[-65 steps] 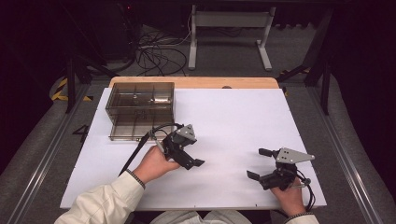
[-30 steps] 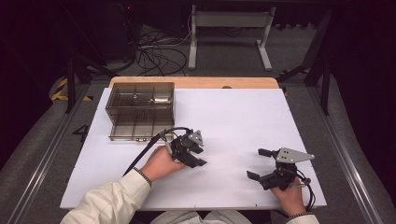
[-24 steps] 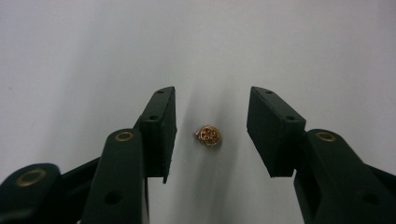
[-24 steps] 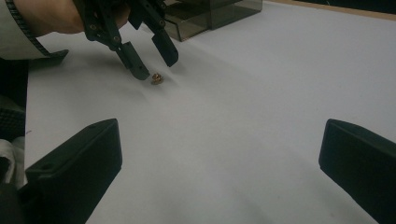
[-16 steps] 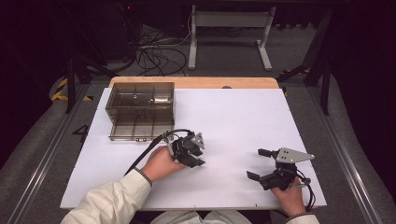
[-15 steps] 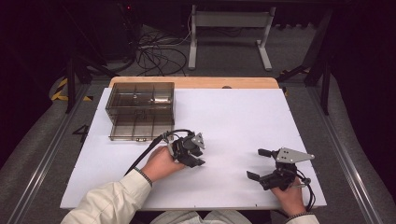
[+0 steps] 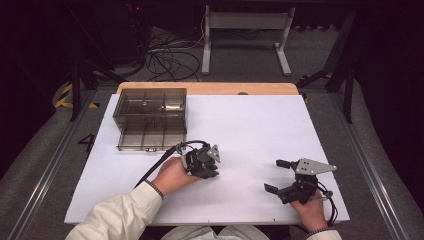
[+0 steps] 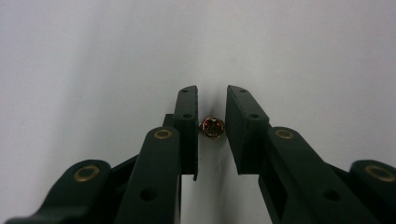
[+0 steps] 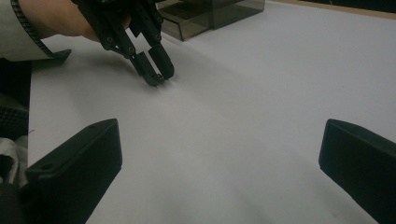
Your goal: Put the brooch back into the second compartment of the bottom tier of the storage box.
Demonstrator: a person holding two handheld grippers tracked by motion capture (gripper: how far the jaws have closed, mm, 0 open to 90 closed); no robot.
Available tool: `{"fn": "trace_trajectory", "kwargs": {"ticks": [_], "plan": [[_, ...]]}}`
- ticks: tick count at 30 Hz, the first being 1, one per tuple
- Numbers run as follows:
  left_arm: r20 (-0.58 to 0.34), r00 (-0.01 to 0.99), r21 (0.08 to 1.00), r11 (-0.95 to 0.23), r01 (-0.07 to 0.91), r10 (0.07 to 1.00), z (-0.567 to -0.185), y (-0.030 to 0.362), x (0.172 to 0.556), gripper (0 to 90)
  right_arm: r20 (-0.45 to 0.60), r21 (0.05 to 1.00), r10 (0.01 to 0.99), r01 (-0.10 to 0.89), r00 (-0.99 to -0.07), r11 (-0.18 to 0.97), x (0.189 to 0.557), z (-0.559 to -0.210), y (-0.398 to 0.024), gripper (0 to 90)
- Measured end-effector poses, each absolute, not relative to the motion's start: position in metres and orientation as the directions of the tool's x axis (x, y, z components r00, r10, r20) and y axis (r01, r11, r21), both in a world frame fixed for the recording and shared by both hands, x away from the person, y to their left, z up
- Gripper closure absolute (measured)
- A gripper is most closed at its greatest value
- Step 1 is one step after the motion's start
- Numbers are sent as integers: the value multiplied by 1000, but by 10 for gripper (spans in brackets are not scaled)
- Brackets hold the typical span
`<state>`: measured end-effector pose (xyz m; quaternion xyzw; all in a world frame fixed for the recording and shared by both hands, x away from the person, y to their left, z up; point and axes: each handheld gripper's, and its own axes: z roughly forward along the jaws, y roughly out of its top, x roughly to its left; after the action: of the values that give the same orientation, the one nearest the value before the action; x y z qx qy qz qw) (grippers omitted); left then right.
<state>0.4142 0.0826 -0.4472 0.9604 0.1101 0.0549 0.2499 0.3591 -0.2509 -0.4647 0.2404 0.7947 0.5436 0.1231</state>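
1. L gripper (image 7: 212,172) sits a bit left of the table's centre, nearer the front edge than the back, tipped down w/ its jaw tips at the white sheet (image 7: 260,130).
2. In the left gripper view its jaws are nearly closed, a narrow gap betw. them, and a small brass-coloured screw (image 8: 212,128) sits in that gap. The screw's head faces the camera. It looks touching the left jaw's inner face; can't tell if the other jaw presses it, so a firm grip isn't certain.
3. The right gripper view shows the L gripper's tips down at the sheet, w/ a tiny dark bit at them, too small to make out.
4. R gripper (image 7: 274,176) is near the front right corner of the sheet, jaws spread wide apart, nothing betw. them. The person's R hand (image 7: 311,212) holds it from the front edge.
5. L hand (image 7: 172,175) wraps the L gripper's body; pale sleeve (image 7: 117,215) comes in from the front edge.
6. Clear smoky compartment box (image 7: 150,117) stands at the back left of the sheet, lid part lying open toward the front. Well apart from both grippers.
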Motion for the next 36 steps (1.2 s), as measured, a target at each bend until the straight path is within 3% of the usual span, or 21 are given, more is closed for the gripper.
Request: {"fn": "trace_trajectory", "kwargs": {"ticks": [21, 36], "plan": [[67, 967, 492, -851, 181, 245, -445, 83, 413, 782, 67, 923, 518, 251, -853, 293, 359, -465, -251, 1], [64, 965, 566, -806, 174, 254, -424, 93, 406, 785, 66, 922, 519, 251, -852, 295, 359, -465, -251, 1]]}}
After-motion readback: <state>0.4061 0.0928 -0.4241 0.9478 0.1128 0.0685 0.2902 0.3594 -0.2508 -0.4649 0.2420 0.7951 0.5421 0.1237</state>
